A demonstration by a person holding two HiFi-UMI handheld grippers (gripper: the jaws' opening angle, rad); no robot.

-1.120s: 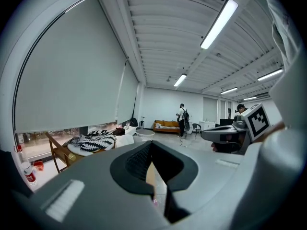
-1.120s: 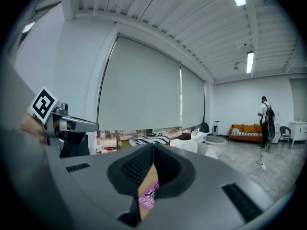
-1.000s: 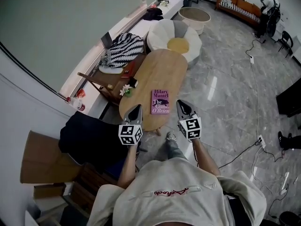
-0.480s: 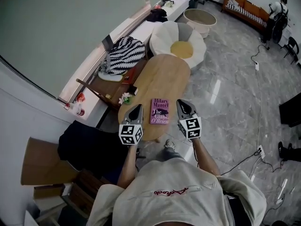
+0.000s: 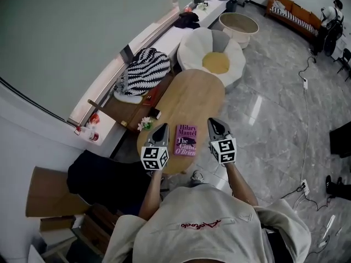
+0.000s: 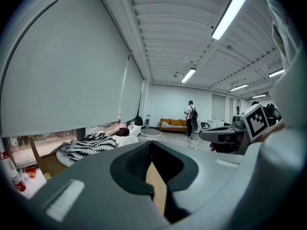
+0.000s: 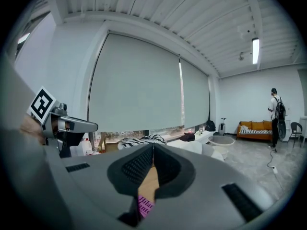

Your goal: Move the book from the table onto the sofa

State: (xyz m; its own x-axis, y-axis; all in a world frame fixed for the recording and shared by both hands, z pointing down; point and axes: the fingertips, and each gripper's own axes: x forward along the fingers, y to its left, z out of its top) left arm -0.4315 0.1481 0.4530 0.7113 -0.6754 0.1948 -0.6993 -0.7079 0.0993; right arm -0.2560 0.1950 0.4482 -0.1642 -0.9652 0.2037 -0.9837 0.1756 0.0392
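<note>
Jaws closed tight and empty on both; my left gripper (image 5: 162,128) and right gripper (image 5: 214,123) hang either side of the book (image 5: 186,139) on the table (image 5: 197,95), mid-frame.

I log a black-and-white zebra-striped throw (image 5: 143,70) heaped by the window ledge, with a white flower-shaped cushion with a yellow centre (image 5: 215,62) just beside it on the grey marbled floor (image 5: 274,108). Beyond that cushion stands a round beige tub (image 5: 239,22). A brown cardboard box (image 5: 46,193) lies at lower left, and a person with a backpack (image 5: 330,21) stands far off.
</note>
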